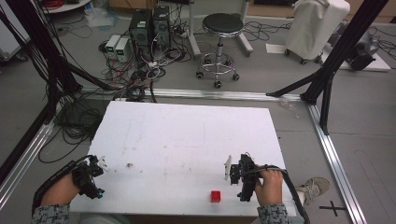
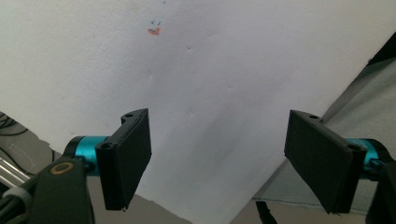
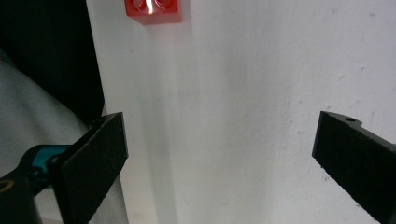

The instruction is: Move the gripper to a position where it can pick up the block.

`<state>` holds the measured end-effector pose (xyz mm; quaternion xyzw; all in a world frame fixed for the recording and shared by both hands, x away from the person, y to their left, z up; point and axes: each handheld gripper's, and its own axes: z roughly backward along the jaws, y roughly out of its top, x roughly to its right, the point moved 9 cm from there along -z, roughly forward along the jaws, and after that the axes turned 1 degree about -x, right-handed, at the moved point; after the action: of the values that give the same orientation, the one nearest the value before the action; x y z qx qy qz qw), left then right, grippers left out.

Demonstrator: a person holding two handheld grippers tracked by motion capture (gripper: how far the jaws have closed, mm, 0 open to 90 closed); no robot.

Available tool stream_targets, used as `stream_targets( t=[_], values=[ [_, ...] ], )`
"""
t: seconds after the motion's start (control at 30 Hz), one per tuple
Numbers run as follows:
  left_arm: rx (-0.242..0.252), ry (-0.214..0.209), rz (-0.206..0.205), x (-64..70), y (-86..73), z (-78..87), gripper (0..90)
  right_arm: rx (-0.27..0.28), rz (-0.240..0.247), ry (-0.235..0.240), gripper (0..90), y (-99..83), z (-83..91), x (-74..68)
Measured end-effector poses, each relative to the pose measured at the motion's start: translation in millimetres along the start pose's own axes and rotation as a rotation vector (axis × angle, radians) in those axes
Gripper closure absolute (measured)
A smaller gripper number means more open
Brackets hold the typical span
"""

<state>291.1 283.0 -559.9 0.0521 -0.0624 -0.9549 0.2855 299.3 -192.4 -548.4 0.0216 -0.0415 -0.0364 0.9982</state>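
The white worktop (image 1: 187, 140) is the biggest thing here, a foam-like slab with scuffs and a small reddish smudge (image 2: 154, 31) ahead of the left claw. It is bare apart from one small piece, which leaves both claws free to work.

The right claw (image 1: 235, 171) hovers over the near right part of the worktop, held in the person's right hand (image 1: 270, 186). In the right gripper view its two black jaws stand wide apart with nothing between them. It points along the near edge, and the red brick (image 3: 153, 10) lies straight ahead of it, slightly toward its left jaw and well apart from the tips. That line-up reads as an approach: the jaws look set wide so they can pass either side of the brick.

The left claw (image 1: 96, 169) sits at the near left corner, in the left hand (image 1: 60, 190), also spread open and empty (it faces across the corner of the slab, not toward the brick). It seems parked out of the way, leaving the reach to the right side.

The red brick (image 1: 215, 196), the smallest thing here, rests studs up just beside the near edge, between the two claws but much nearer the right one. So close to the edge, a careless nudge could likely tip it off.
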Motion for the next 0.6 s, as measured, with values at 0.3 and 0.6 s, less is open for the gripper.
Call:
stream_targets(
  t=[0.3, 0.6],
  values=[
    [-0.010, -0.009, -0.016, 2.3, 2.8, -2.6, 23.3, -0.024, 0.038, 0.005, 2.6, 13.4, -9.1, -6.7],
    [-0.008, -0.009, -0.015, 2.8, 3.5, -3.1, 23.2, -0.006, 0.042, 0.002, 2.6, 25.4, -13.1, -10.2]
  ],
)
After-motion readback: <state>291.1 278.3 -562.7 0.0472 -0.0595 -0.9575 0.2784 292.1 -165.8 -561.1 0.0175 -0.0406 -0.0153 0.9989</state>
